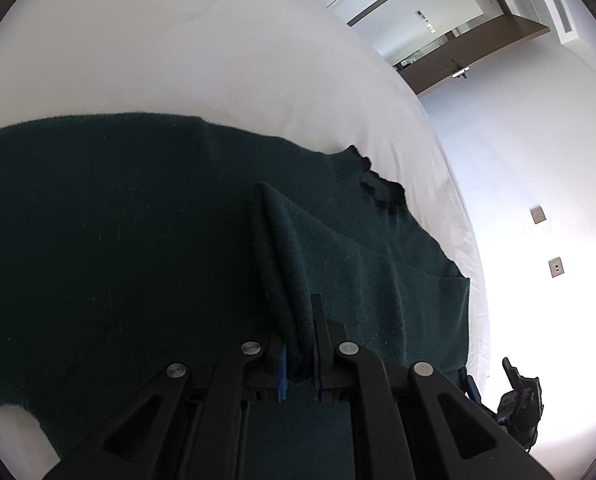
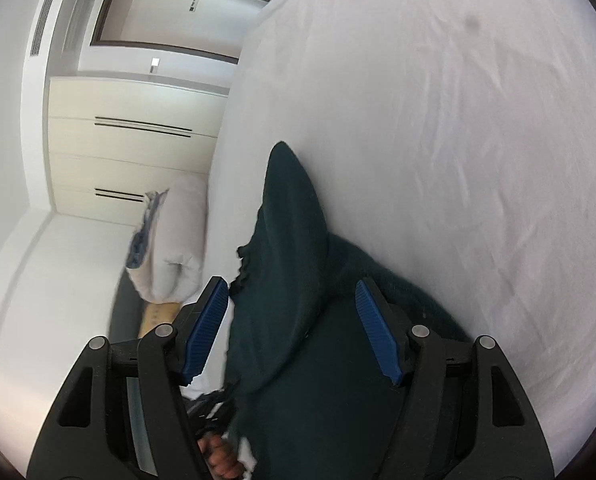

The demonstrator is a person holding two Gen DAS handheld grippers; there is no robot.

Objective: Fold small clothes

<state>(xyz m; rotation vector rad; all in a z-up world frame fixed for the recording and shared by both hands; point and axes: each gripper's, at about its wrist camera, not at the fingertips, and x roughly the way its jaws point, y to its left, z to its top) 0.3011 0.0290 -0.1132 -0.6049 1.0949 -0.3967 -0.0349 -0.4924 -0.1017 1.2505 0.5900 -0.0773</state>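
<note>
A dark green knitted sweater (image 1: 118, 240) lies spread on the white bed (image 1: 178, 40), its ribbed collar (image 1: 377, 188) toward the right edge. My left gripper (image 1: 298, 320) is shut on a raised fold of the sweater, which rises in a ridge between the jaws. In the right wrist view the sweater (image 2: 298, 360) lies under and between the blue pads (image 2: 208, 328) of my right gripper (image 2: 290, 282), which stands open; the pads do not press the cloth. The right gripper (image 1: 519, 396) also shows at the left view's lower right.
A white pillow (image 2: 178, 240) with a blue cloth on it lies beyond the bed's edge, in front of a pale wardrobe (image 2: 130, 140). A doorway (image 1: 457, 40) and wall sockets (image 1: 537, 214) are behind. A hand (image 2: 218, 456) shows below the right gripper.
</note>
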